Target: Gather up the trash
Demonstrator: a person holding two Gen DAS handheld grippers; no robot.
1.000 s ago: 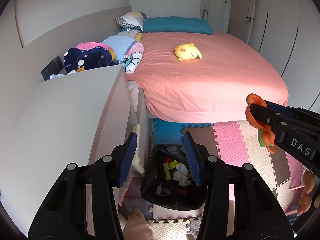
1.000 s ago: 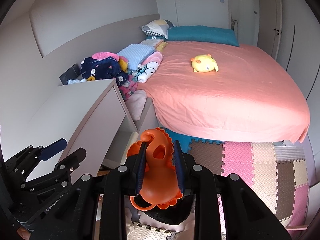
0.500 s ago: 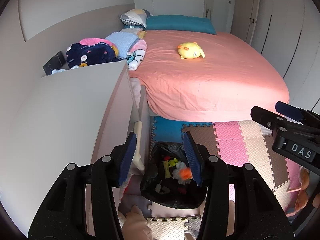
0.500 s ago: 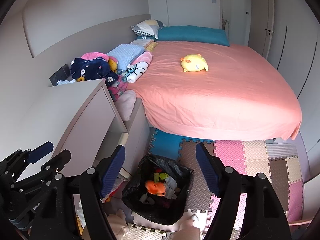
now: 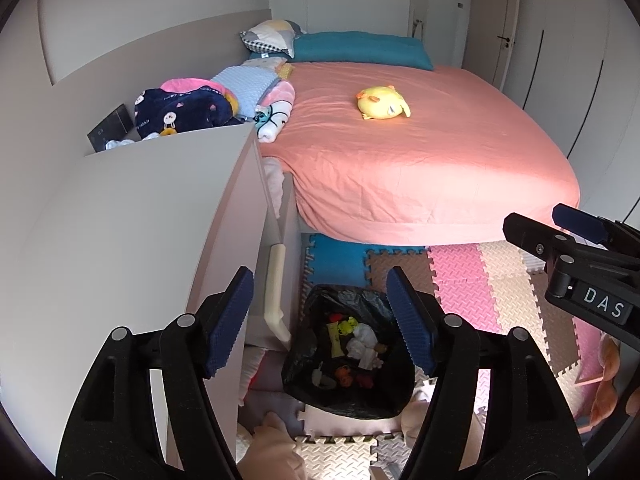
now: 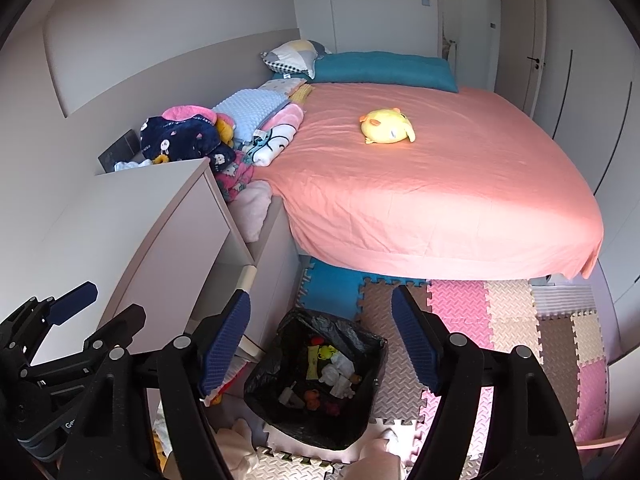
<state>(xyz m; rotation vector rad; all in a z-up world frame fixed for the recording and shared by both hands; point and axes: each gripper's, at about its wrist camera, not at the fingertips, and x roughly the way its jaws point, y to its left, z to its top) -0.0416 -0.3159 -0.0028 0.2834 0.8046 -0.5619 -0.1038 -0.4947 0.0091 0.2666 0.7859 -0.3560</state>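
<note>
At the far left a white cabinet [image 5: 152, 216] stood against the wall, with a heap of folded clothes [image 5: 192, 106] behind it at the bed's left edge. The left tool [image 5: 320, 320] hung over the floor with its jaws apart; they had just been opening wider, and nothing was between them. Below it, near the cabinet's foot, sat a bin lined with a black bag [image 5: 348, 360], holding the trash [image 5: 356, 344]: scraps of white paper, a yellow wrapper and a small orange piece [image 6: 312, 396]. The right tool [image 6: 320, 340] hovered above the same bin, its jaws wide apart after having just opened, empty between the pads. Farther off lay the bed with a pink sheet [image 6: 440, 200] and a yellow plush toy [image 6: 386, 126] on it. To the right, foam floor mats [image 6: 520, 320] covered the floor.
</note>
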